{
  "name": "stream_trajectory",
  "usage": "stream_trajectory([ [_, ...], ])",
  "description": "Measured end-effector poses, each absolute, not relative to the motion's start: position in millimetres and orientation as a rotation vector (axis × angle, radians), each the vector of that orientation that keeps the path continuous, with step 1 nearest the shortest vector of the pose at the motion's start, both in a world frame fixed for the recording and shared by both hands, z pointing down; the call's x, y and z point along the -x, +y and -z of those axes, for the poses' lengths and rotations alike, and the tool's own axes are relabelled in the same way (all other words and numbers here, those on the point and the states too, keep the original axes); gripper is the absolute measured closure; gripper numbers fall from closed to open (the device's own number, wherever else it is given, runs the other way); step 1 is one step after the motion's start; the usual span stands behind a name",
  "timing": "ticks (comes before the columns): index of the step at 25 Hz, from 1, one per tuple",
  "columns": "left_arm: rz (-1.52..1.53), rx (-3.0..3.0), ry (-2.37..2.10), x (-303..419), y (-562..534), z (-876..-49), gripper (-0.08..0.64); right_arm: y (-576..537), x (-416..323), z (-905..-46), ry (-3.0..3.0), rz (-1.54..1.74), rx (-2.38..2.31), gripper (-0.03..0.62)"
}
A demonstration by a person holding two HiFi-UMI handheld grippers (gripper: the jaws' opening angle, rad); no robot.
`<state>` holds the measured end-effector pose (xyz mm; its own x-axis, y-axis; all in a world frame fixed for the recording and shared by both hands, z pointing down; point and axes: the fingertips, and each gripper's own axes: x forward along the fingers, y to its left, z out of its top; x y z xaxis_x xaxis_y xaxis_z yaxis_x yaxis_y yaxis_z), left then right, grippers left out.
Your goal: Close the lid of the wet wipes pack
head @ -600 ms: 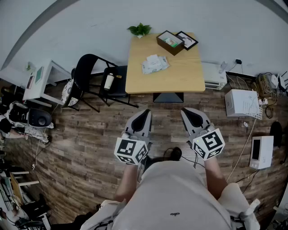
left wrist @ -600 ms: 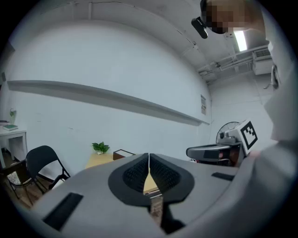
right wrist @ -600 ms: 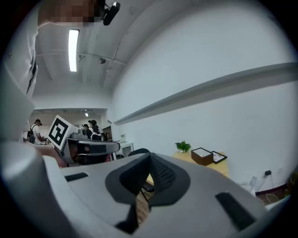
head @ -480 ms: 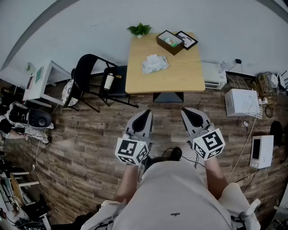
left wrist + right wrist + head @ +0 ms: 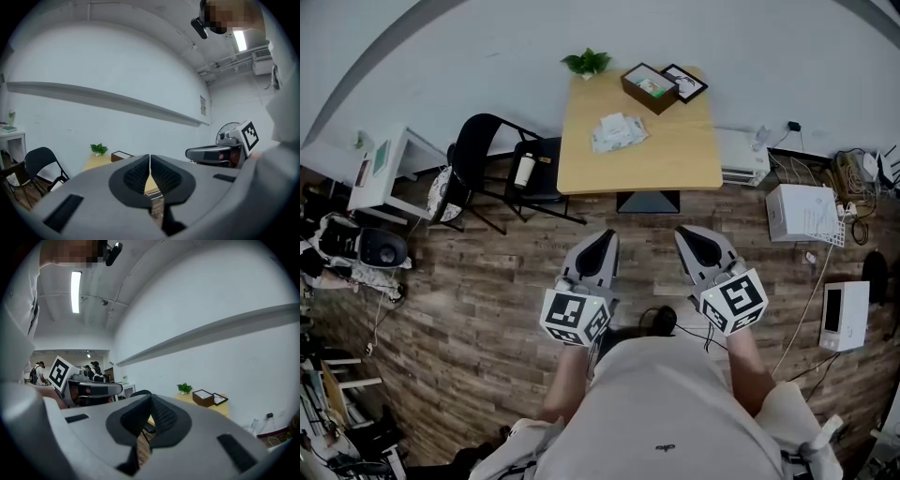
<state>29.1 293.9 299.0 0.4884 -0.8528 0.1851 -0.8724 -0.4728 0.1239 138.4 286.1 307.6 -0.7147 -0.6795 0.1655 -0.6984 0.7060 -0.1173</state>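
Note:
The wet wipes pack (image 5: 618, 131) lies pale and crumpled on the wooden table (image 5: 675, 159) far ahead in the head view; its lid state is too small to tell. My left gripper (image 5: 598, 243) and right gripper (image 5: 695, 239) are held over the floor, well short of the table, both shut with nothing between the jaws. In the left gripper view the left gripper (image 5: 149, 161) has its pads pressed together, and the table (image 5: 97, 162) shows beyond. The right gripper (image 5: 151, 404) in its own view is shut too, and the table (image 5: 222, 408) lies ahead.
A brown box (image 5: 648, 87) and a framed picture (image 5: 685, 82) sit at the table's far end beside a small plant (image 5: 587, 63). A black chair (image 5: 492, 169) holding a bottle (image 5: 524, 171) stands left of the table. White appliances (image 5: 803, 213) and cables lie at right.
The view has shifted slightly; the table sits a touch higher and left in the head view. Both grippers stay shut in the same places.

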Motion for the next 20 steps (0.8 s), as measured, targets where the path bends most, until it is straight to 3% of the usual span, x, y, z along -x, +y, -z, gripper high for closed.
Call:
stream_trajectory([
  [16, -0.152, -2.522, -1.535, -40, 305, -303, 0.546, 297, -153, -326, -2.763, -0.303, -1.128, 0.592],
  [18, -0.151, -2.520, -1.531, -35, 303, -305, 0.546, 296, -149, -329, -2.764, -0.319, -1.123, 0.534],
  [20, -0.153, -2.518, -1.528, -30, 299, -308, 0.546, 293, -145, -330, -2.759, -0.328, -1.125, 0.519],
])
